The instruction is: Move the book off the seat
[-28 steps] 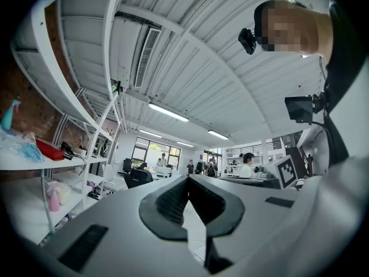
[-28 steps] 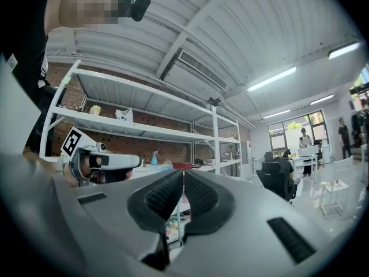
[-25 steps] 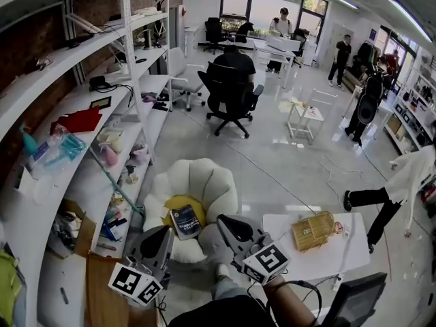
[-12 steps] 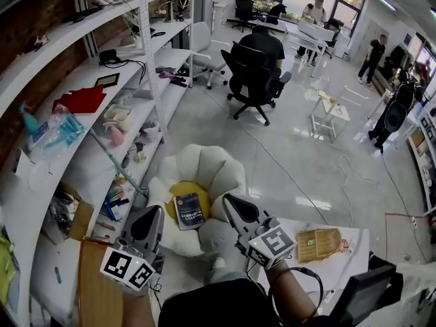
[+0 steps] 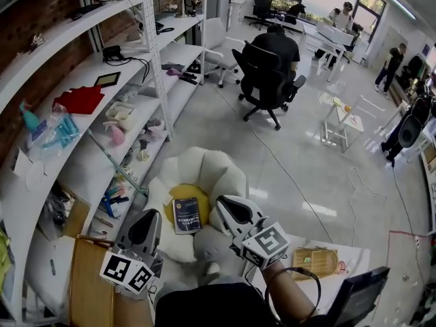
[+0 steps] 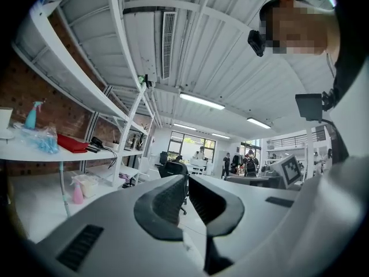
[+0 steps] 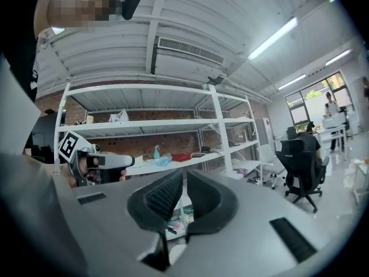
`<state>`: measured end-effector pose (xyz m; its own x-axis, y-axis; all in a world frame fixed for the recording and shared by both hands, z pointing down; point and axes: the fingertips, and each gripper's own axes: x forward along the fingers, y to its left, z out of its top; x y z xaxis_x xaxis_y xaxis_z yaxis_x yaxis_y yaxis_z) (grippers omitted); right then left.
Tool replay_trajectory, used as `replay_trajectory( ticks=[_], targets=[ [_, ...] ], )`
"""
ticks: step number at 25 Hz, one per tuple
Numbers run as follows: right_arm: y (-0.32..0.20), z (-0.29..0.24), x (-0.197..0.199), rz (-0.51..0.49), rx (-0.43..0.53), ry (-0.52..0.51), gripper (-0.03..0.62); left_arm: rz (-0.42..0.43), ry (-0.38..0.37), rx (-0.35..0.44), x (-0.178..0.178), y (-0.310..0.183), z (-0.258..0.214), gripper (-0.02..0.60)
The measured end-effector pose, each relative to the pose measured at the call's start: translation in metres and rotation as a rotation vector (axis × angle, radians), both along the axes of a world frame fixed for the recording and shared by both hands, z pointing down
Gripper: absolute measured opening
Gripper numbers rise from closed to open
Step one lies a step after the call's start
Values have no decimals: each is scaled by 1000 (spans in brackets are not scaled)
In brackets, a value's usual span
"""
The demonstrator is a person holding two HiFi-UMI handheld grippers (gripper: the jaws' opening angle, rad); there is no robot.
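Fingers (image 6: 164, 203) of left gripper (image 6: 187, 182): closed, dark pads drawn in against each other, nothing between them. Right gripper (image 7: 184, 176): same, pads together, empty. Both point level into the room.

Head view:
- Book (image 5: 185, 215): dark cover, lies flat on yellow cushion (image 5: 196, 197) in the middle of the seat (image 5: 204, 169), a white shell-shaped chair on the pale floor. Book is on the seat, untouched.
- Left gripper sits at 8 o'clock of the book, near, not touching. Its marker cube is at 6 o'clock of its nose.
- Right gripper sits at 3 o'clock of the book, just beside the seat's edge, also apart from the book.
- 2 grippers flank the book, 1 on each side.
- White shelving (image 5: 88, 107) runs along the brick wall, from 9 to 11 o'clock of the seat. Red cloth (image 5: 80, 99) and blue spray bottle (image 5: 27, 121) on the middle shelf.
- Black office chair (image 5: 269, 87) at 1 o'clock of the seat, well apart, a person sitting in it.
- White table (image 5: 351, 264) at 4 o'clock of the seat, a wicker basket (image 5: 315, 259) lying on it.
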<state>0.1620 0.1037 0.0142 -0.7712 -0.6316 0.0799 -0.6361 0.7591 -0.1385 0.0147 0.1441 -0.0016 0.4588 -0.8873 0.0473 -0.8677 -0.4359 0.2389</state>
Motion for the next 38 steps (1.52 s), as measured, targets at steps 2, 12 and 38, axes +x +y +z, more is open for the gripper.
replay_trajectory(
  ticks=[2, 12, 38],
  targets=[
    [-9, 11, 5, -7, -2, 0, 17, -19, -2, -21, 2, -4, 6, 10],
    [-38, 54, 6, 8, -111, -37, 20, -58, -17, -131, -5, -23, 51, 78],
    [-88, 342, -52, 25, -518, 166, 197, -18, 83, -514, -66, -92, 332, 261]
  ],
)
